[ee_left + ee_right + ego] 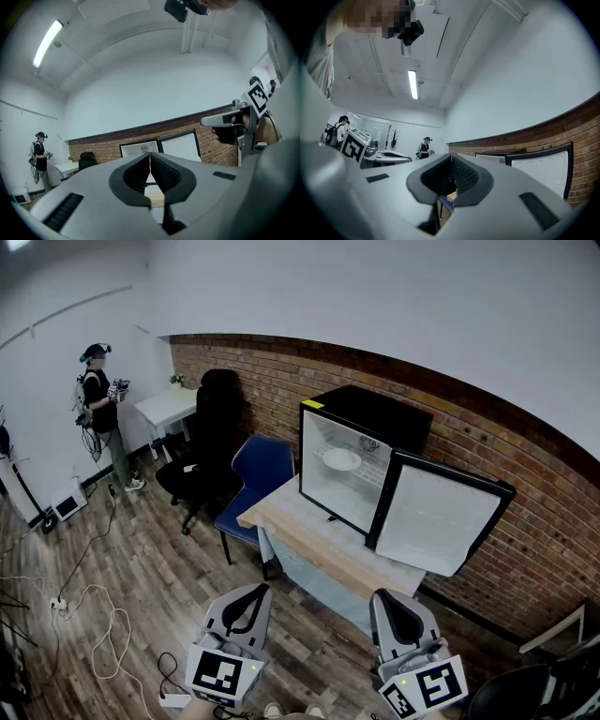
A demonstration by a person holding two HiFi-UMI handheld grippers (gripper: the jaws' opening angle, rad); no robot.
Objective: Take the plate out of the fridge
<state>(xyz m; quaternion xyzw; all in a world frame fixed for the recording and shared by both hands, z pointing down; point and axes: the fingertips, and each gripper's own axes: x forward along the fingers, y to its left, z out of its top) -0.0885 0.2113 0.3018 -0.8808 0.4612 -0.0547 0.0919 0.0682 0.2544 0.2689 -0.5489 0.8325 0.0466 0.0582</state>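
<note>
A black mini fridge (364,442) stands on a wooden table (309,538), its door (439,517) swung wide open to the right. A white plate (340,459) rests on the shelf inside. Both grippers are held low, well short of the table. My left gripper (251,594) is shut with nothing in it, and its tips meet in its own view (150,155). My right gripper (390,601) is also shut and empty (451,157). The fridge (139,149) and its door (180,146) show far beyond the left jaws. The door (541,169) also shows at the right of the right gripper view.
A blue chair (260,471) stands against the table's left end, a black office chair (208,442) behind it. Farther left are a white desk (169,406) and a person (99,414). Cables (86,607) trail across the wooden floor. A brick wall (525,549) backs the fridge.
</note>
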